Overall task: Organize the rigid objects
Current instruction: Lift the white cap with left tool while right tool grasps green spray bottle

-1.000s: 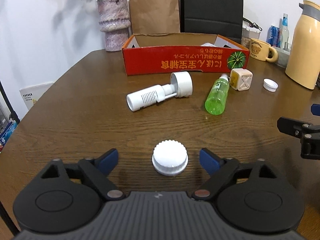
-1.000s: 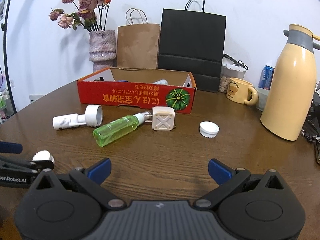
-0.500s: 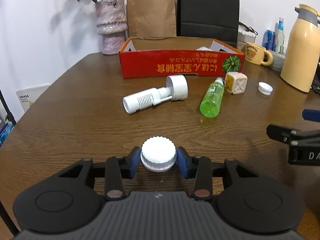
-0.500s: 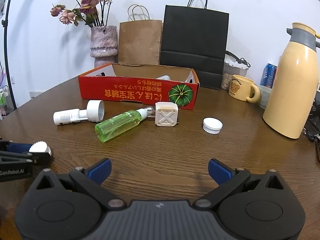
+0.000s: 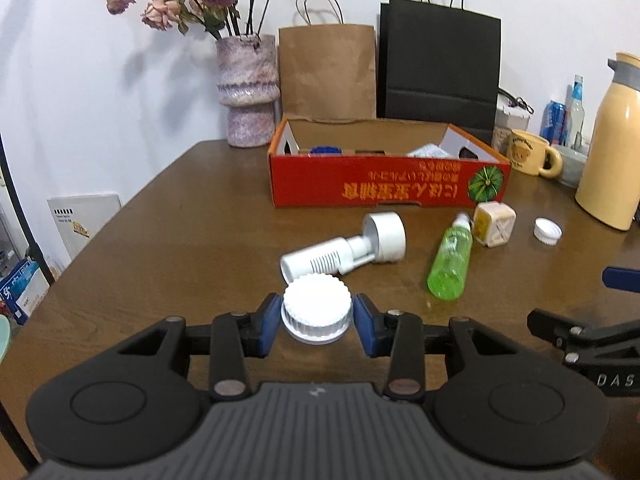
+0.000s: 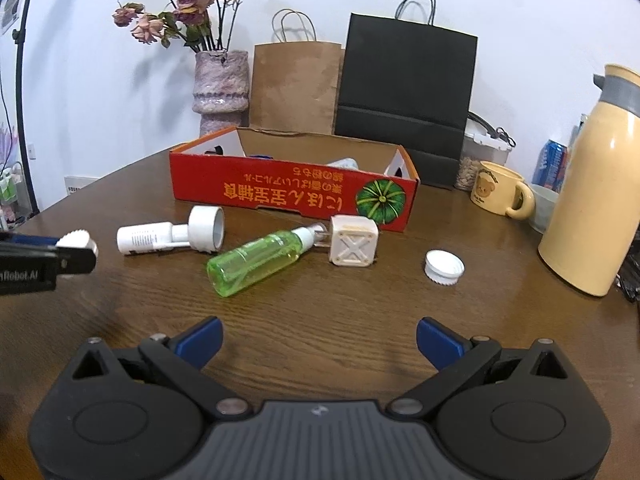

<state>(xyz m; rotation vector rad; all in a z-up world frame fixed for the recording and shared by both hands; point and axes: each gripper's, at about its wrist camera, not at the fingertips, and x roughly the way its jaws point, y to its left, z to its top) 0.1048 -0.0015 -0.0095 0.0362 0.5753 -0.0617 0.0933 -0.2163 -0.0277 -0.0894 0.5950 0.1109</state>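
Bright even indoor light, soft shadows (fisheye-bent edges)

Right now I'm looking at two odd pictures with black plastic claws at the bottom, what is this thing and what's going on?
Those claws are two hand-held grippers, one per hand, each carrying its own camera that looks out along its jaws. One picture is from the left gripper, whose jaws are shut on a white ribbed cap. The other is from the right gripper, open and holding nothing. On the wooden table lie a white pump bottle, a green spray bottle, a cream cube, another white cap and a red cardboard box.
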